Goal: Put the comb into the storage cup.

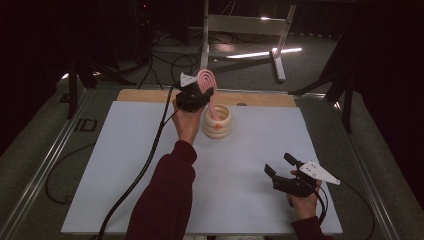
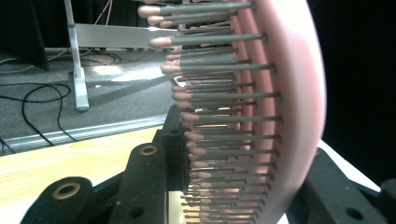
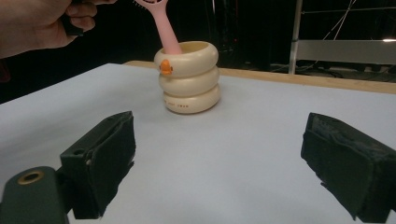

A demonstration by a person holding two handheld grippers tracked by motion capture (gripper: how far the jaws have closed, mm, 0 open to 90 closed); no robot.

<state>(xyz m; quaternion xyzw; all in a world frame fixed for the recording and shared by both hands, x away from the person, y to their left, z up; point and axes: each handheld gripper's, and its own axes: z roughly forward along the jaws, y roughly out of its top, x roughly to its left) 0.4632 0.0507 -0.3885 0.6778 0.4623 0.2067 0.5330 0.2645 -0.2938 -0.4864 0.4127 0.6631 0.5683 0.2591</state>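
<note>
White matte sheet [image 1: 150, 175] covers the wooden table [image 1: 145, 95]; dark room behind, cables and a grey metal frame [image 1: 277, 55] on the floor. Left gripper [image 1: 202, 92] pinches the pink plastic hairbrush [image 1: 206, 80], handle inside the cream ribbed ring-shaped cup [image 1: 218, 122]. Right gripper [image 1: 280, 165], well apart, jaws spread, nothing between.

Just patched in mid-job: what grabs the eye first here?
A pink hairbrush, clamped by its head in the left gripper, stands with its handle down in a cream ringed cup at the table's far middle. The right gripper rests near the front right edge, fingers apart.
</note>
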